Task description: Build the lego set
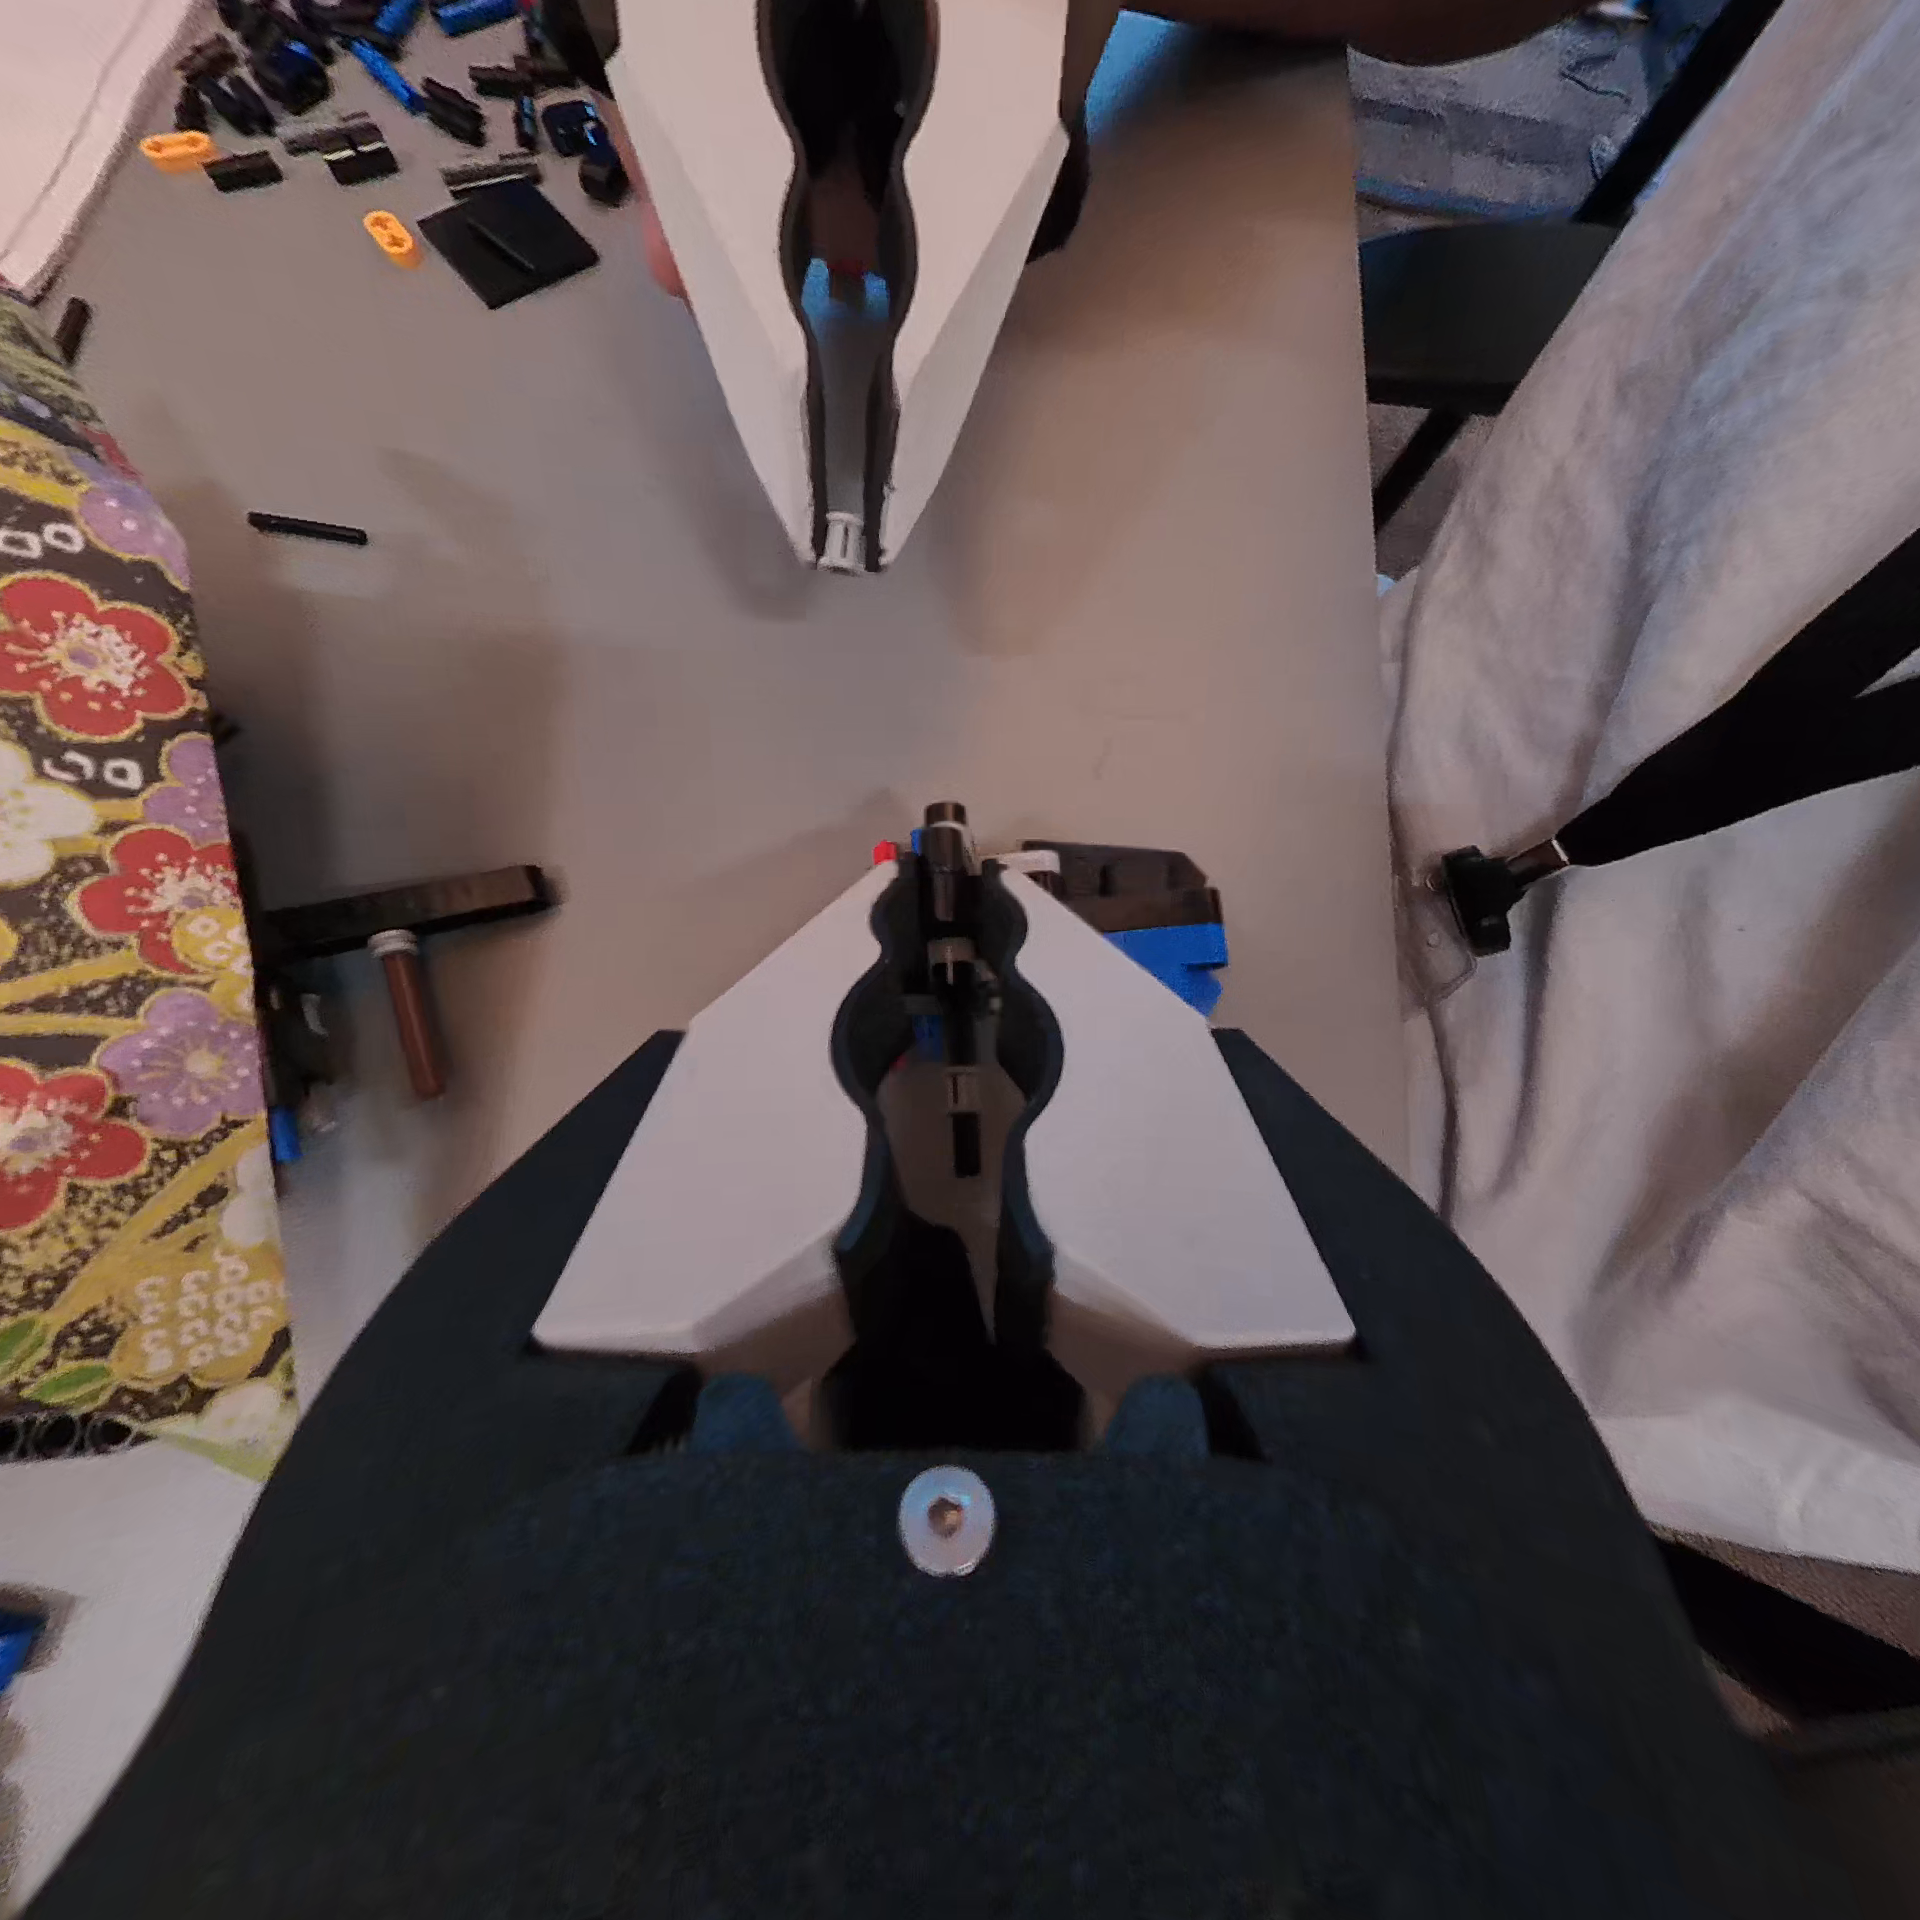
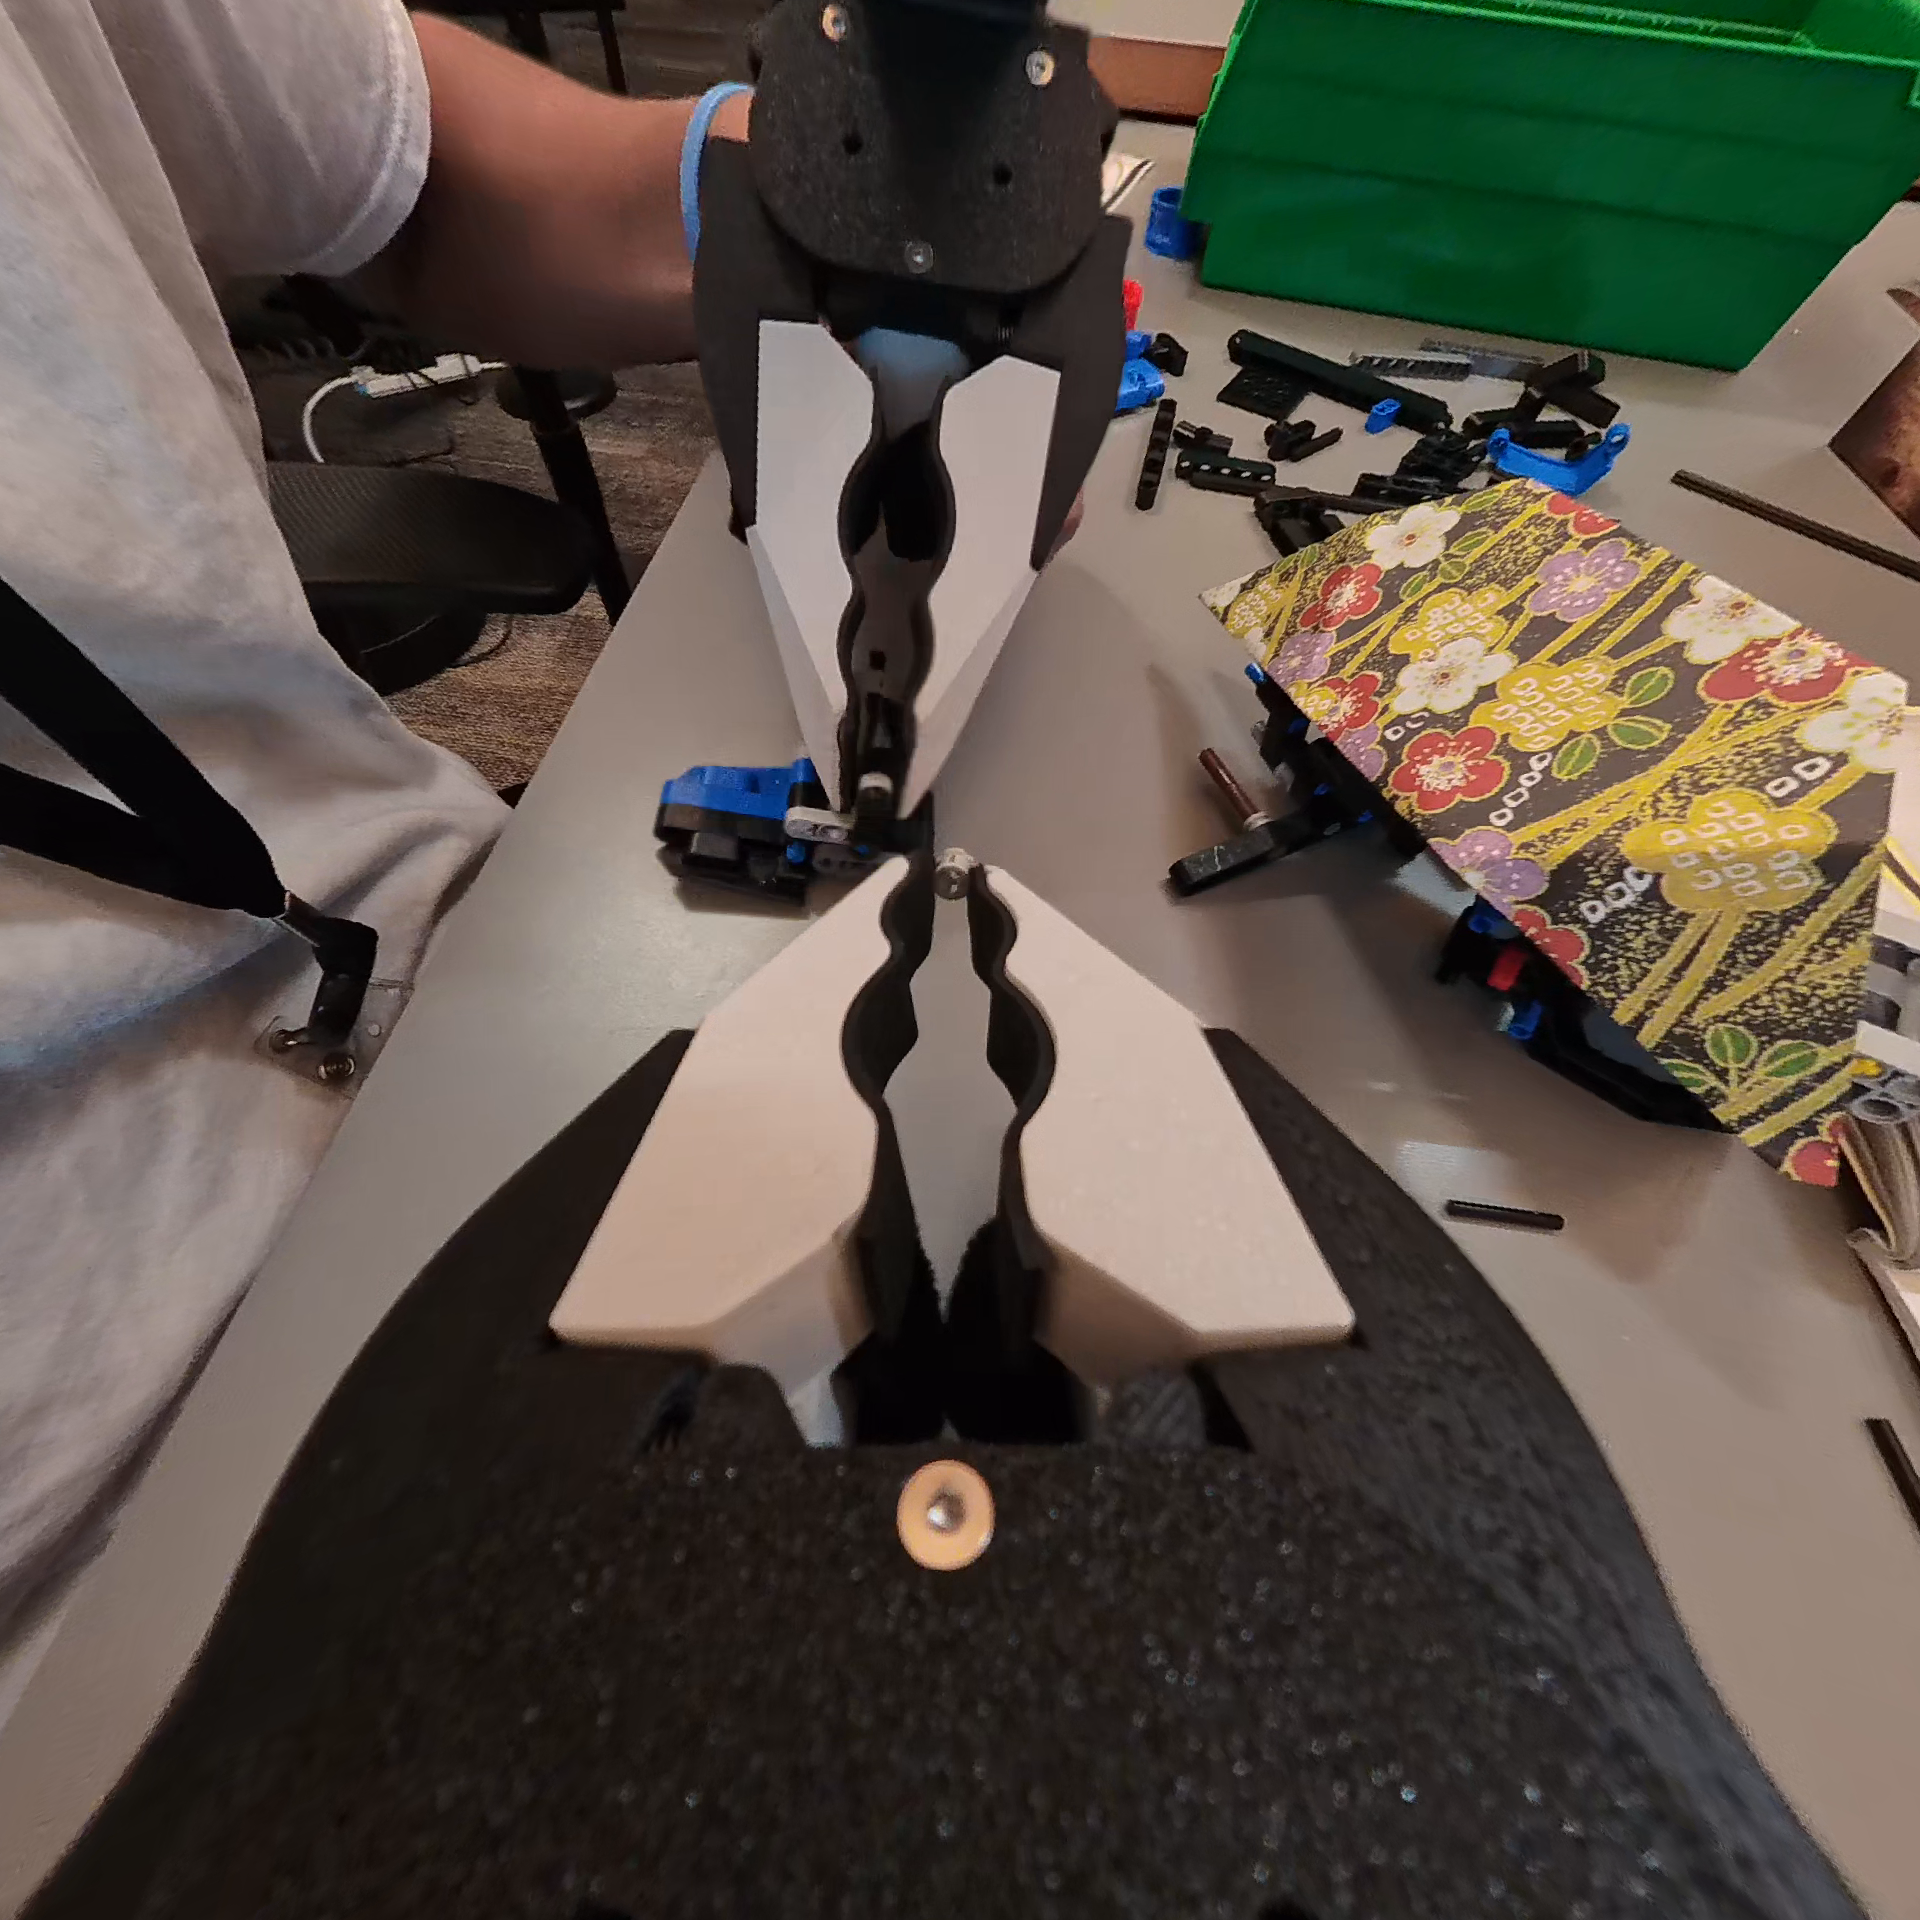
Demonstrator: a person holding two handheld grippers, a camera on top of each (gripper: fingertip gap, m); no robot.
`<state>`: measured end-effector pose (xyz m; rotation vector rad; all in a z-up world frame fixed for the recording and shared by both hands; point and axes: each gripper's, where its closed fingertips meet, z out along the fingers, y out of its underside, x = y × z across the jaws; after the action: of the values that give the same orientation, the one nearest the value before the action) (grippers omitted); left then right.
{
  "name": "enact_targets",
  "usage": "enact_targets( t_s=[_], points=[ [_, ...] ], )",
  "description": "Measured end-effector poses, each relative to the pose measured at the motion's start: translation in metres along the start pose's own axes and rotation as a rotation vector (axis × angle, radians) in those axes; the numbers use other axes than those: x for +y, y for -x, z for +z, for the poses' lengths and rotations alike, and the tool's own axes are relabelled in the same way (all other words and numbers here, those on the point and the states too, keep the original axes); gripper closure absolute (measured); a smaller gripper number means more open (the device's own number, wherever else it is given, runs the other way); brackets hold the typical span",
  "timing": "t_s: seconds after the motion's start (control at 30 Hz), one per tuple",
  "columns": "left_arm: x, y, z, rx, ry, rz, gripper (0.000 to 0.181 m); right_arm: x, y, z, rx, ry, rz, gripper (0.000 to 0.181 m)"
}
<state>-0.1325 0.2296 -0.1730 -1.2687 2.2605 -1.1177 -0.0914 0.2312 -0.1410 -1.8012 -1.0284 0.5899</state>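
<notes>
Black and blue loose pieces (image 1: 416, 114) lie scattered at the upper left of the left wrist view, with two orange connectors (image 1: 390, 237) among them, so most of the set looks unbuilt. Lower on the left edge, a flowered paper sheet (image 1: 114, 935) covers a larger dark build; only a black beam (image 1: 416, 899) and a brown pin stick out from under it, and what the sheet hides cannot be judged.

Toward the middle, the left hand-held gripper (image 1: 940, 862) at the lower centre of that frame is pressed together on a black axle sub-assembly (image 1: 948, 904), which runs down the channel between its white fingers. Just behind it on the grey worktop (image 1: 623, 675) sits a small blue-and-black module (image 1: 1153, 914), partly hidden by the fingers; whether the held part is joined to it cannot be told.

In the right wrist view, the right hand-held gripper (image 2: 951, 868) pinches a small light grey bush (image 2: 953, 869) at its very tips, just beside the left gripper's tips at mid-frame. My reading is that the bush is about to go onto the axle end, one small step with much left.

Farther right, more loose parts (image 2: 1403, 426) lie before a green bin (image 2: 1558, 187), its contents out of sight. Motion blur softens the small parts.
</notes>
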Motion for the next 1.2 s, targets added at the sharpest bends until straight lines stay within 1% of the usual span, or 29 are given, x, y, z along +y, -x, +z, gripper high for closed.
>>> enact_targets(
  t_s=[0.1,0.2,0.3,0.43,0.47,0.53,0.57,0.83,1.2],
  points=[
    [0.004,0.002,-0.01,-0.037,-0.035,-0.02,0.151,0.002,0.005,0.002,-0.026,0.008,0.001,0.176],
    [0.006,0.004,-0.034,-0.06,-0.089,-0.06,0.151,0.003,0.01,0.004,-0.044,0.019,-0.006,0.176],
    [0.019,0.001,-0.045,-0.078,-0.053,-0.053,0.154,0.002,0.012,0.008,-0.059,0.024,0.001,0.176],
    [0.027,-0.009,-0.034,-0.062,0.01,-0.014,0.158,0.003,0.019,0.017,-0.096,0.036,0.011,0.176],
    [0.029,-0.008,-0.031,-0.068,0.024,-0.005,0.161,0.004,0.02,0.019,-0.104,0.047,0.012,0.176],
    [0.032,-0.005,-0.026,-0.08,0.042,0.018,0.174,0.006,0.023,0.024,-0.12,0.067,0.023,0.176],
    [0.033,-0.005,-0.024,-0.076,0.046,0.026,0.176,0.008,0.024,0.026,-0.123,0.077,0.03,0.176],
    [0.028,-0.005,-0.017,-0.07,0.038,0.053,0.177,0.018,0.022,0.028,-0.125,0.13,0.07,0.176],
    [0.025,-0.005,-0.011,-0.048,0.029,0.052,0.177,0.019,0.023,0.025,-0.142,0.13,0.081,0.176]
  ],
)
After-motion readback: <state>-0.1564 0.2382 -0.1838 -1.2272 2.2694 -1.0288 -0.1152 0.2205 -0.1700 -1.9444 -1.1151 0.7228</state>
